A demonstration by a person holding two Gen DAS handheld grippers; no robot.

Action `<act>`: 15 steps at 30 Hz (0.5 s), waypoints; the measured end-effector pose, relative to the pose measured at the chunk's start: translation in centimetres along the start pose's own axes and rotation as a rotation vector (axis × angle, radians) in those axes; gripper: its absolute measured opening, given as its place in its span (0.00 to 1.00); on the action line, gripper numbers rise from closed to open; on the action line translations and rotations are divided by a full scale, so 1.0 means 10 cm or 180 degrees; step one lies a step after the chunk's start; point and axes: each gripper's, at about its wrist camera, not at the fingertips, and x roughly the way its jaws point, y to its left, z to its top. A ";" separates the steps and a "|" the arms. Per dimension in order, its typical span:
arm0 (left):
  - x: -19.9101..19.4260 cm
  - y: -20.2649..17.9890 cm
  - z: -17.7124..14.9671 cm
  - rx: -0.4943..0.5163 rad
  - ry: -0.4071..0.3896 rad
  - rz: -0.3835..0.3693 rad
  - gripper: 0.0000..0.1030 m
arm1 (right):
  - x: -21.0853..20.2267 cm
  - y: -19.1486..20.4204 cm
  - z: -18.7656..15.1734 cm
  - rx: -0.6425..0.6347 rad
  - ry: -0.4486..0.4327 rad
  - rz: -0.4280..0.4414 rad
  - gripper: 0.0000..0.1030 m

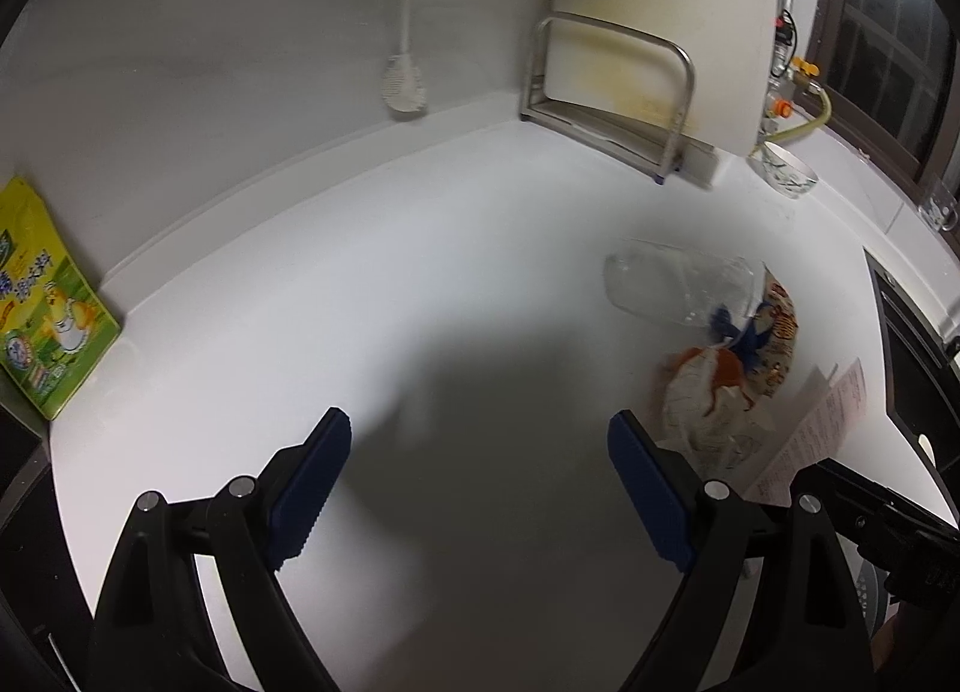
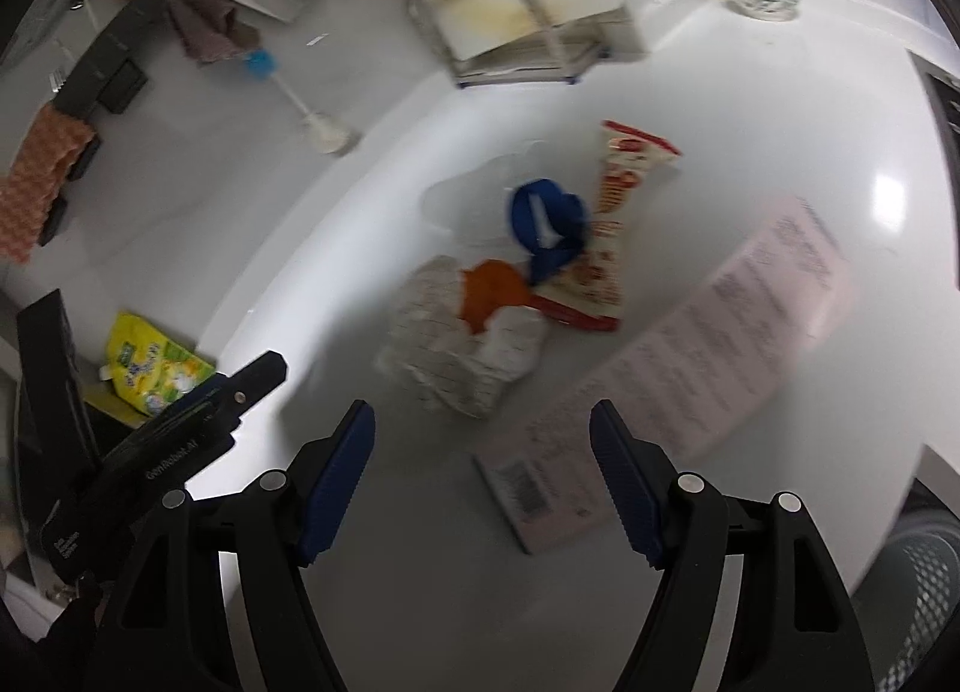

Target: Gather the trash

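Print on the receipt is blurred; the mesh basket is cut off.

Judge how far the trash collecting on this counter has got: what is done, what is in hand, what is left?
Nothing looks collected yet. Both the left gripper and right gripper are open and empty. Left on the counter: the clear plastic bottle, the crumpled white wrapper, the red snack packet and the long receipt.
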 end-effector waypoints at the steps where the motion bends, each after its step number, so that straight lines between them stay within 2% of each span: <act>1: -0.01 0.02 0.00 -0.0008 -0.0004 0.0014 0.83 | 0.02 0.03 0.01 -0.0020 -0.0005 0.0066 0.69; 8: -0.02 0.16 -0.01 -0.0060 0.0013 0.0108 0.83 | 0.27 0.20 0.02 -0.0099 0.0137 0.0390 0.69; 11: -0.01 0.21 -0.01 -0.0092 0.0023 0.0134 0.83 | 0.38 0.26 -0.01 -0.0145 0.0276 0.0455 0.69; 15: 0.00 0.21 0.00 -0.0105 0.0024 0.0129 0.83 | 0.46 0.24 -0.05 -0.0134 0.0446 0.0391 0.69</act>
